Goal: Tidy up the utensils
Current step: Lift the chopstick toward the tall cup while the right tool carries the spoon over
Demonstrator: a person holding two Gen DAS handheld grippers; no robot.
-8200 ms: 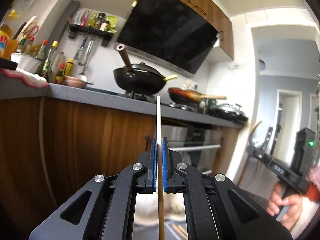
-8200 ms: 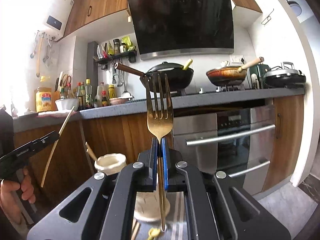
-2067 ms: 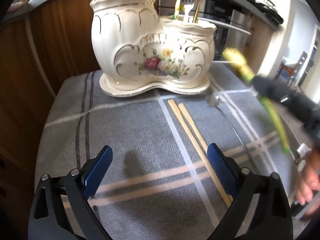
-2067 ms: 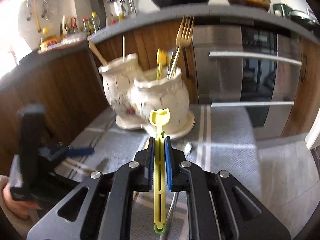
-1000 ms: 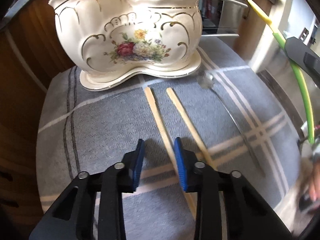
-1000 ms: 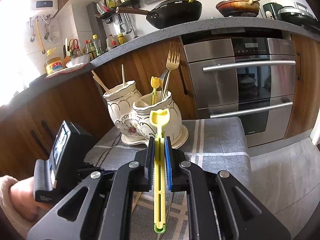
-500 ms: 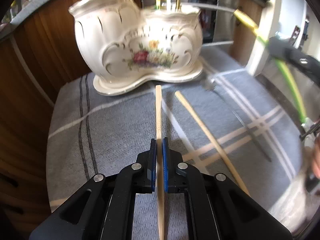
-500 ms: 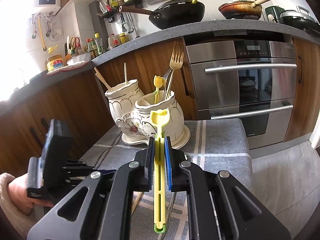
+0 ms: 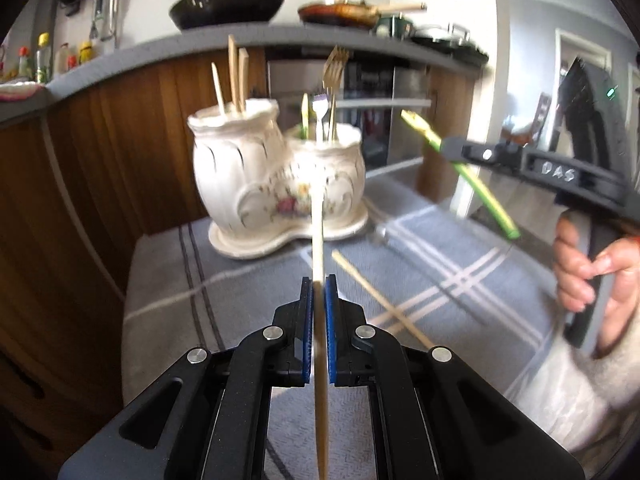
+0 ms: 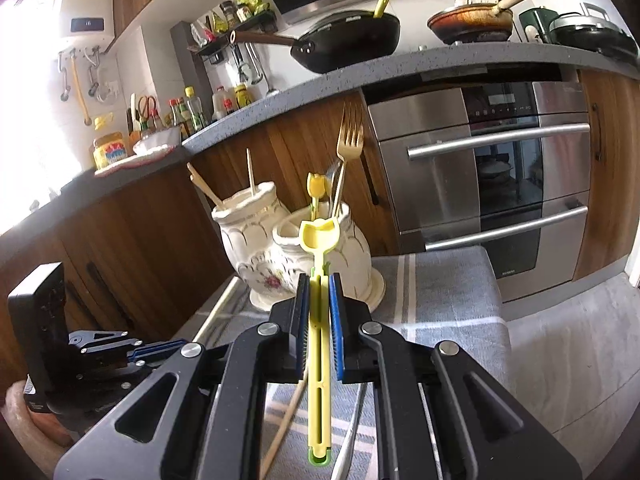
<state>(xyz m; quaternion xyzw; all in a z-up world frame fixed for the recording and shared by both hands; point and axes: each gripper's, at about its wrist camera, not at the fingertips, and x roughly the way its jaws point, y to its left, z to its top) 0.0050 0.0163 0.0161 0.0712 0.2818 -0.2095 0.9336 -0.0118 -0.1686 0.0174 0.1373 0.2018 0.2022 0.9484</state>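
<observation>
Right gripper [image 10: 319,312] clamped on a yellow utensil [image 10: 319,344]

Its jaws pinch the handle; the tulip-shaped end points up before a white two-pot holder [image 10: 256,248] on the grey striped cloth [image 10: 440,300], with a gold fork [image 10: 349,140] standing inside.

Left wrist view: ceramic holder [image 9: 276,184] blurred by motion, floral motif indistinct; held chopstick [image 9: 319,240] cut off at the near edge; spoon [image 9: 380,234] right of holder too blurred to resolve.

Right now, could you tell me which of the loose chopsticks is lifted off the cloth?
The chopstick clamped in the left gripper is lifted; the other chopstick lies flat on the grey cloth, to its right.
</observation>
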